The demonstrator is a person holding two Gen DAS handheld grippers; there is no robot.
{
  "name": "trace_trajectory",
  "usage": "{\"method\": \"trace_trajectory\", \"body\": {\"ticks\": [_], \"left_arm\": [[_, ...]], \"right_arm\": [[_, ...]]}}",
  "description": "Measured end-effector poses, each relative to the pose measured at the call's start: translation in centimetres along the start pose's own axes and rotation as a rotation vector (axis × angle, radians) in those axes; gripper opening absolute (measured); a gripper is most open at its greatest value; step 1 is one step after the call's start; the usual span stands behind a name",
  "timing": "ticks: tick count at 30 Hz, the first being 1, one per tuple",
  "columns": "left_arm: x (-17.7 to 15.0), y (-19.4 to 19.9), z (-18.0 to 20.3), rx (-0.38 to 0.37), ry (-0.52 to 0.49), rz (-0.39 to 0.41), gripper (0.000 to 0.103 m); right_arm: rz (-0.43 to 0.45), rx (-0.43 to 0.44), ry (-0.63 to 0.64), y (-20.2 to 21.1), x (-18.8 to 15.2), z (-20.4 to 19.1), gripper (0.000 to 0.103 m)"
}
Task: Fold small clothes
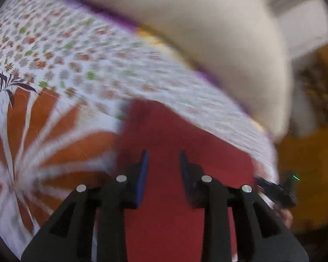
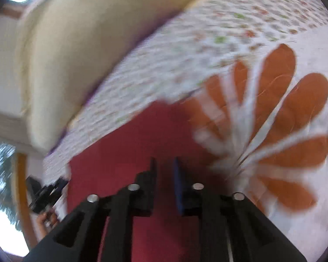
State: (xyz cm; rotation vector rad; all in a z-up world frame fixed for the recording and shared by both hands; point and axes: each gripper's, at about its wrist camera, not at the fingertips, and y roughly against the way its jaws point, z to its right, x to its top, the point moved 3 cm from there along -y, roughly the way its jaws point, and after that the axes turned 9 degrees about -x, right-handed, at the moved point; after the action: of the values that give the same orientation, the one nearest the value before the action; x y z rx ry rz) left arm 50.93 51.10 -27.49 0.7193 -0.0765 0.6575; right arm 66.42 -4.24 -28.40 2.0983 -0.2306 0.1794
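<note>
1. Below both grippers lies the red cloth (image 1: 175, 135), flat on the flowered bedsheet (image 1: 61, 50). It fills the lower middle of each wrist view, running under the fingers and out of sight beneath the rig.

2. My left gripper (image 1: 164, 159) has its jaws apart, blue pads facing each other across a clear gap, with nothing between them. It is over the cloth; I cannot tell whether the tips touch it.

3. My right gripper (image 2: 165, 163) is also parted, with a narrower gap, and likewise empty. Red fabric shows through the gap.

4. Both views are smeared with motion blur, so fine folds and hems are not readable. The far edge of the cloth reads as a fairly straight line against the sheet in both views.

5. My judgement: I am between grasps, lining up on the cloth for a fold. Nothing is pinched yet.

6. To do this well: slow down until the blur clears, then find a near corner with each gripper before closing.

7. Pinch only the red layer. The sheet underneath is soft and could bunch into the jaws.

8. Keep both grips level and matched, so the fold lands square on the far edge.

9. Cream headboard (image 1: 218, 32) sits beyond the sheet, well apart from the cloth; no concern.
</note>
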Motion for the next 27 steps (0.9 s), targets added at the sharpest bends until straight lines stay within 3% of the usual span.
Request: {"method": "trace_trajectory", "body": {"ticks": [2,4,5,7,10,11,13,16,18,19,21,22,23,25,27], "left_arm": [[-2.5,1.0,0.5,-0.038,-0.034,-0.045,0.027],[-5.0,0.8,-0.3,-0.01,-0.045,-0.097,0.025],[-5.8,0.6,-1.3,0.033,-0.054,-0.111,0.023],[-6.3,0.4,-3.5,0.059,-0.028,-0.104,0.006],[-6.1,1.4,-5.7,0.056,0.022,-0.082,0.001],[-6.1,2.3,-5.8,0.047,0.055,-0.068,0.001],[-6.8,4.4,-4.0,0.022,0.018,-0.044,0.023],[-10.9,6.5,0.0,-0.101,-0.081,-0.073,0.024],[-13.4,5.6,0.8,-0.106,-0.122,-0.117,0.025],[-14.6,4.8,0.2,-0.08,-0.127,-0.138,0.02],[-15.5,3.9,-2.0,-0.024,-0.11,-0.134,0.001],[-15.4,4.1,-3.0,-0.021,-0.065,-0.119,0.0],[-15.3,4.8,-2.8,-0.035,-0.044,-0.101,0.005],[-16.0,6.2,0.0,-0.104,-0.11,-0.094,0.051],[-17.5,6.8,1.8,-0.163,-0.175,-0.111,0.06]], "right_arm": [[-0.013,0.069,0.048,1.2,-2.8,-1.3,0.018],[-0.043,0.097,0.067,0.8,-5.4,-1.9,0.018],[-0.056,0.09,0.07,0.4,-6.3,-1.7,0.018],[-0.069,0.051,0.061,-1.1,-7.6,-0.8,0.009],[-0.079,0.037,0.019,-1.7,-7.6,0.2,0.0],[-0.078,0.033,0.007,-1.3,-7.4,0.2,0.0],[-0.053,0.037,0.017,0.5,-8.0,-0.4,0.008],[-0.07,0.119,0.11,1.4,-11.2,-2.8,0.008],[-0.101,0.15,0.15,0.7,-13.6,-3.9,0.008],[-0.121,0.146,0.165,-0.1,-14.9,-4.0,0.005],[-0.113,0.086,0.176,-1.8,-16.1,-3.5,0.0],[-0.105,0.102,0.148,-2.2,-16.2,-3.0,0.0],[-0.106,0.114,0.113,-2.0,-16.2,-2.7,0.0],[-0.097,0.161,0.097,-0.3,-16.7,-3.5,0.012],[-0.082,0.194,0.144,1.4,-17.5,-4.1,0.019]]}}
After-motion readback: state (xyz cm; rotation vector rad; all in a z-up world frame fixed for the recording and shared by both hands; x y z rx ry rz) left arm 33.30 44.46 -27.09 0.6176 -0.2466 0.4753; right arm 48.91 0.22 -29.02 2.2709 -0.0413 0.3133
